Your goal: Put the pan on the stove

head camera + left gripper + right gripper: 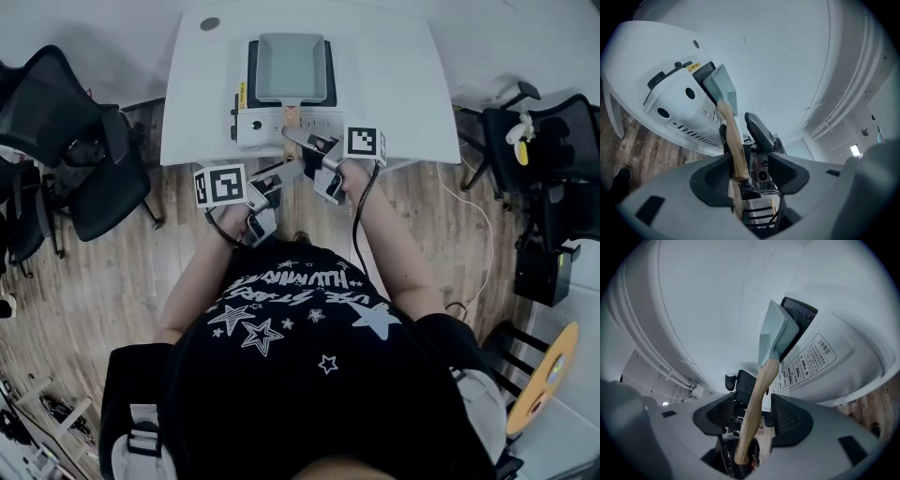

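Note:
A square grey pan [291,66] sits on the black top of the white stove [258,127] on the table. Its wooden handle [292,116] points toward me over the stove's front panel. Both grippers are at the handle's near end. My left gripper [292,172] is open; in the left gripper view the handle [731,140] lies against the left pad, with a gap to the right pad. My right gripper [298,139] is open too. In the right gripper view the handle [754,404] runs between the pads with space on both sides, up to the pan [776,331].
The white table [403,84] carries only the stove and pan; a round hole is at its back left corner. Black office chairs stand at the left [84,159] and right [553,141] on the wooden floor. A cable trails to the right of the table.

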A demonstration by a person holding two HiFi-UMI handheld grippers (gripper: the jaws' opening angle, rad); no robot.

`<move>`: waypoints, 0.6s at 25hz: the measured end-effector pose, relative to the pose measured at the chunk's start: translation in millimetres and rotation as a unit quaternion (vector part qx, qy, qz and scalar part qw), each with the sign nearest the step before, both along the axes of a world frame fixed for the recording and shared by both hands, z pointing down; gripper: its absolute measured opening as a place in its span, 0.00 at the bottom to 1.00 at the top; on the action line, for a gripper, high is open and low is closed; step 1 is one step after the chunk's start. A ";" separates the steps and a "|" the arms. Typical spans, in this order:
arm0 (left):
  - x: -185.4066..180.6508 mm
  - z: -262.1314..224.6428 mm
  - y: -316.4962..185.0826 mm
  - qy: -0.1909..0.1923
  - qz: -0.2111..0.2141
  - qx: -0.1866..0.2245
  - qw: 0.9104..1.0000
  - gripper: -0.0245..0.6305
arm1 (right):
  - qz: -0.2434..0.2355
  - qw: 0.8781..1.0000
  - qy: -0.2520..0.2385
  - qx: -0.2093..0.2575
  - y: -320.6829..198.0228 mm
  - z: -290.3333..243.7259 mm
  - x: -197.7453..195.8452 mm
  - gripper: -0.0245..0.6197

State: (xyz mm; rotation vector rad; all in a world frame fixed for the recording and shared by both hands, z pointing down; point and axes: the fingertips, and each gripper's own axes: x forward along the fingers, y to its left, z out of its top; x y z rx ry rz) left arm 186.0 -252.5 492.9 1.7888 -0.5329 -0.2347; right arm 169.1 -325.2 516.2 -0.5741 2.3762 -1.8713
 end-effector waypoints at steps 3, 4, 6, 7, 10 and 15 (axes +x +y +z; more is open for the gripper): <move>-0.9 1.7 1.0 -0.004 -0.001 0.002 1.000 0.39 | 0.001 1.000 -0.003 -0.002 1.9 1.1 1.5 0.39; -0.6 2.1 2.3 -0.006 -0.002 0.003 1.000 0.40 | 0.001 1.000 -0.010 -0.007 4.1 -0.5 1.6 0.39; 1.0 2.5 6.2 -0.013 -0.008 0.005 1.000 0.41 | 0.000 1.000 -0.020 -0.012 8.3 -3.6 3.7 0.40; 1.7 3.0 8.1 -0.017 -0.012 0.006 1.000 0.42 | -0.001 1.000 -0.022 -0.011 9.5 -4.5 5.0 0.40; 0.3 6.4 11.9 -0.021 -0.023 0.002 1.000 0.43 | -0.010 1.000 -0.020 -0.002 9.7 -4.6 5.9 0.40; -5.5 6.9 22.8 -0.026 -0.046 0.003 0.999 0.43 | -0.011 1.000 -0.018 -0.003 17.7 -5.5 12.3 0.40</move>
